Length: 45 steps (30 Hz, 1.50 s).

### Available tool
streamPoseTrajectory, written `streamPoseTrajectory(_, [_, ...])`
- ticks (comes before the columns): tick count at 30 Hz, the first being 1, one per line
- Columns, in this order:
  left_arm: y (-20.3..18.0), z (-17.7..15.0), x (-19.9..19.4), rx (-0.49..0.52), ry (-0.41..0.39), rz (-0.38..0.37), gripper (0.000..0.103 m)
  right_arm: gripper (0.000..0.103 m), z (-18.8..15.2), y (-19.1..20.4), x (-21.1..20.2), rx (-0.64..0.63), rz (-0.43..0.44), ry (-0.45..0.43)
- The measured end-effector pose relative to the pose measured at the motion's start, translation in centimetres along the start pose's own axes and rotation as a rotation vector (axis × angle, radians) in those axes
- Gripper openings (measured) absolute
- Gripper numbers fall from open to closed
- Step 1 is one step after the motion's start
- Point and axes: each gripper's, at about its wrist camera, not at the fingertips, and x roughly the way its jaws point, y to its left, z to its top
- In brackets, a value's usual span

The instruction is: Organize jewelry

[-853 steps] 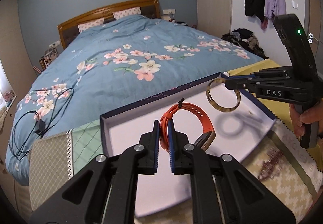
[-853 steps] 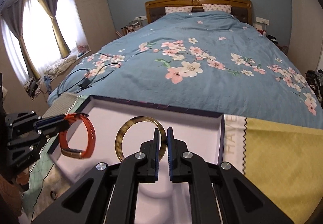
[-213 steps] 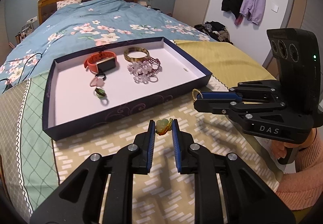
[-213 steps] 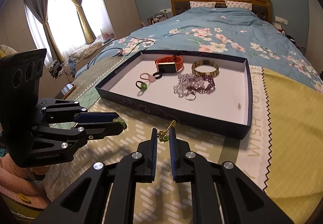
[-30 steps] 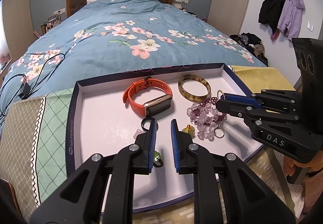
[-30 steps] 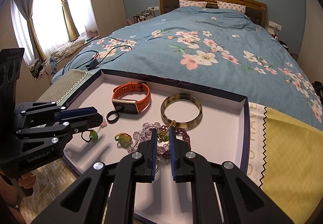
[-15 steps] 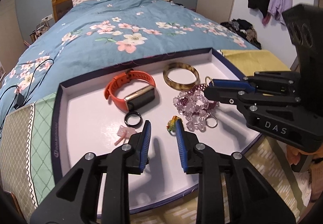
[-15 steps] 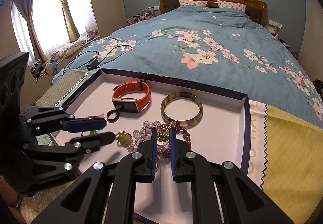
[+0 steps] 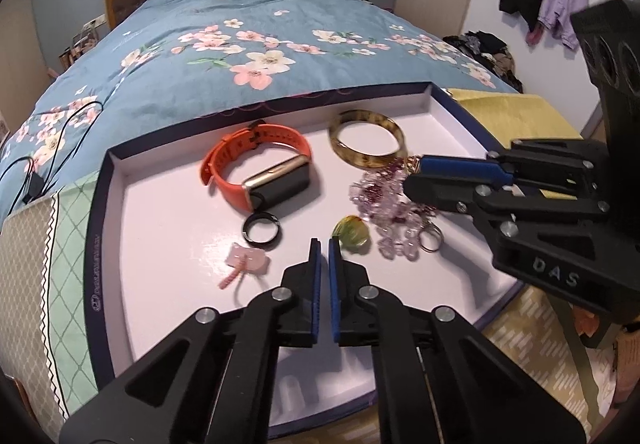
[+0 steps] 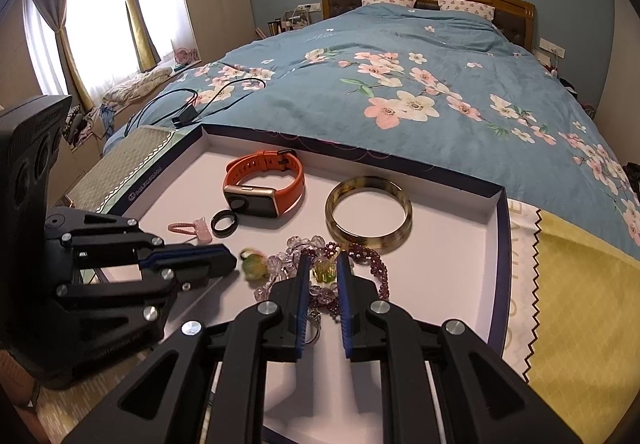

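Bedroom, blue flowered bed (image 9: 256,44) at twelve o'clock; white-lined tray (image 9: 112,228) at centre holding orange watch (image 9: 256,172), brown bangle (image 9: 368,140), purple bead bracelet (image 9: 384,204), black ring (image 9: 262,230), pink hair tie (image 9: 244,264); green pendant (image 9: 351,235), gripped by left gripper (image 9: 322,246) seconds earlier, now lying loose on tray floor at one o'clock of its tips; jaws just clapped together, empty; likely one more piece filed. Right gripper (image 10: 322,264) at three o'clock, tilted down over beads, clamped on small green-and-gold charm (image 10: 323,269), not yet set down.
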Motion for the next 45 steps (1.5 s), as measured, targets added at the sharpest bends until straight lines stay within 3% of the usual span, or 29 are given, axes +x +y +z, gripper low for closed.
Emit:
streamPoseTrajectory(11, [0.2,-0.2,-1.1,-0.01,-0.028,0.008,0.007,0.013,-0.3,-0.2,-0.9,0.019,0.01,-0.016])
streamPoseTrajectory(13, [0.2,-0.3,-1.7,-0.008,-0.043,0.019,0.01,0.018,-0.4,-0.2,-1.1,0.022,0.012,-0.02])
streamPoseTrajectory(19, [0.3,-0.7,-4.1,-0.016,-0.103,0.045,0.037,0.035,-0.9,0.0,-2.5,0.037,0.021,-0.051])
streamPoseTrajectory(21, [0.4,-1.1,-5.2,-0.019,-0.125,0.055,0.041,0.041,-1.1,0.1,-3.0,0.043,0.024,-0.064])
streamPoseTrajectory(23, [0.5,-1.5,-6.2,-0.032,-0.147,0.066,0.056,0.049,-1.4,0.1,-3.6,0.052,0.024,-0.079])
streamPoseTrajectory(25, [0.7,-2.1,-7.4,-0.041,-0.171,0.073,0.06,0.057,-1.9,0.2,-4.3,0.063,0.026,-0.098])
streamPoseTrajectory(28, [0.8,-3.1,-8.9,-0.054,-0.202,0.095,0.069,0.066,-2.7,0.4,-5.1,0.071,0.01,-0.119])
streamPoseTrajectory(31, [0.9,-4.2,-10.1,-0.072,-0.225,0.111,0.087,0.074,-3.5,0.7,-6.0,0.075,-0.01,-0.142])
streamPoseTrajectory(33, [1.0,-4.9,-11.0,-0.077,-0.244,0.121,0.091,0.081,-4.1,1.0,-6.7,0.073,-0.022,-0.168])
streamPoseTrajectory(34, [1.1,-5.2,-11.4,-0.084,-0.253,0.13,0.098,0.085,-4.3,1.1,-7.0,0.072,-0.029,-0.179])
streamPoseTrajectory(42, [0.9,-7.9,-14.4,-0.117,-0.336,0.179,0.098,0.096,-6.3,2.6,-9.5,0.054,-0.085,-0.263])
streamPoseTrajectory(45, [0.9,-8.9,-15.6,-0.134,-0.366,0.19,0.098,0.096,-7.0,3.0,-10.2,0.056,-0.088,-0.287])
